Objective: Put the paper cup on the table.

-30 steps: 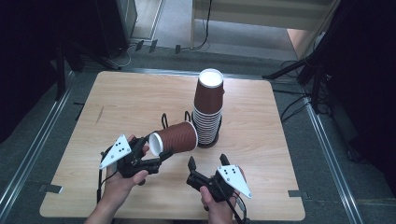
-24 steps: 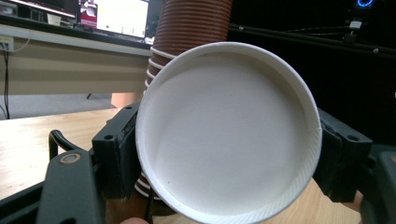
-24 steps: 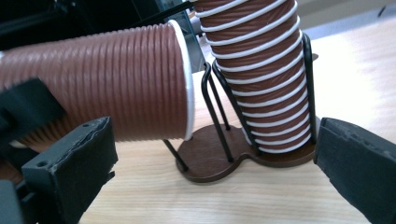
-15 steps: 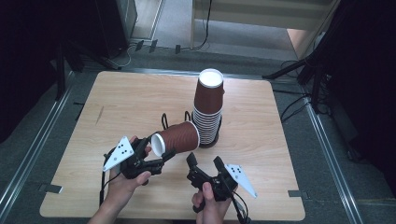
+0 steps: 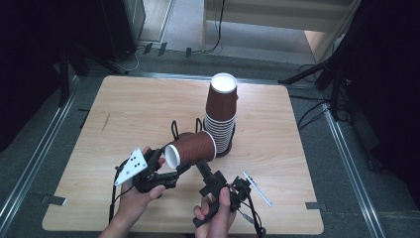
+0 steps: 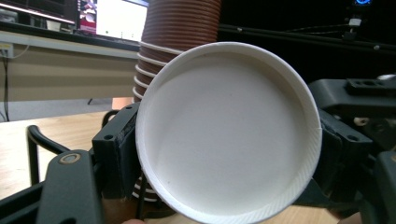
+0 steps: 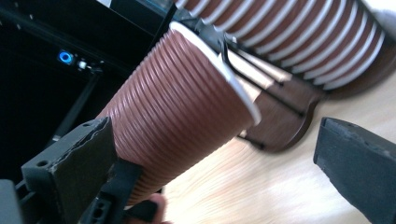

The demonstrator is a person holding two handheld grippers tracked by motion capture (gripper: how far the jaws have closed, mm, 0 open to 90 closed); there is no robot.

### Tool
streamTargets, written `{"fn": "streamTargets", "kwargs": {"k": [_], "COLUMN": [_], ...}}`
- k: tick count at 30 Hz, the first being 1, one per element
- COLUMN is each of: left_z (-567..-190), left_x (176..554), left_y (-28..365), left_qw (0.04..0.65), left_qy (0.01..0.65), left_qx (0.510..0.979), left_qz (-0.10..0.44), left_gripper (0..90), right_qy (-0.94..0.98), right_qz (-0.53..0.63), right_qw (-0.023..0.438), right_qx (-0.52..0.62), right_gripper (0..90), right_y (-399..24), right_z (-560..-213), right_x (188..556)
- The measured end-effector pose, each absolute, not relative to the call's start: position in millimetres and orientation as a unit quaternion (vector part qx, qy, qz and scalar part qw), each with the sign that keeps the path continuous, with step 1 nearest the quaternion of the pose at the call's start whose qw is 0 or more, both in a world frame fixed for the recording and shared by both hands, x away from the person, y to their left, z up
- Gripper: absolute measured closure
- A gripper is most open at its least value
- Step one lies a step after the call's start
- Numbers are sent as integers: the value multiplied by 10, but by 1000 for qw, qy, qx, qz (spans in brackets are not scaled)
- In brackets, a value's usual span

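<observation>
brown cup in left claw, sideways

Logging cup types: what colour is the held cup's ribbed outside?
Reddish brown cup, clearest in the right gripper view.

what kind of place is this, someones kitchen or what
Not a kitchen; likely a lab or recording studio: a bare wooden table on grey carpet, metal floor rails, and a lit monitor behind.

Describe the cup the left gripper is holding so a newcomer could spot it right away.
Find the tall stack of brown cups at the middle of the wooden table. Just in front, the left gripper holds a single cup. Unlike the upright stack, it lies sideways, white base toward the person.
</observation>
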State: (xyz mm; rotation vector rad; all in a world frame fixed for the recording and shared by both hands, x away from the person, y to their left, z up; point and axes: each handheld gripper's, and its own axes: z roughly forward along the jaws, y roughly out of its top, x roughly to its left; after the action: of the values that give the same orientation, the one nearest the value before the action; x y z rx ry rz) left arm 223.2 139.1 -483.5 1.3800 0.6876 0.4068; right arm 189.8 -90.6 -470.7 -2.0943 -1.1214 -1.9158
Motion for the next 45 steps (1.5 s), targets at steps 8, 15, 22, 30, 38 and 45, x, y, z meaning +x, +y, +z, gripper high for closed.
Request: {"fn": "streamTargets", "kwargs": {"k": [8, 15, 22, 30, 38, 45], "left_z": [-4851, -4903, -4912, -4916, -4909, -4900], "left_x": [2212, 2202, 2185, 2162, 2125, 2117], "left_y": [1353, 1326, 1297, 1259, 1233, 1237], "left_qw": [696, 697, 696, 696, 699, 703], "left_qy": [304, 300, 295, 284, 269, 265], "left_qx": [621, 620, 624, 630, 632, 631], "left_qz": [193, 199, 197, 195, 198, 196], "left_gripper": [234, 234, 234, 234, 234, 234], "right_qy": [-327, -267, -237, -213, -206, -191], "right_qz": [-631, -623, -613, -606, -608, -611], "right_qw": [128, 211, 245, 268, 276, 294], "right_qx": [-692, -704, -713, -718, -715, -709], "right_gripper": [0, 0, 0, 0, 0, 60], "right_y": [-928, -899, -927, -937, -924, -938], "right_z": [-4788, -4783, -4808, -4853, -4859, -4872], "right_x": [1984, 2047, 2119, 2211, 2280, 2326]}}
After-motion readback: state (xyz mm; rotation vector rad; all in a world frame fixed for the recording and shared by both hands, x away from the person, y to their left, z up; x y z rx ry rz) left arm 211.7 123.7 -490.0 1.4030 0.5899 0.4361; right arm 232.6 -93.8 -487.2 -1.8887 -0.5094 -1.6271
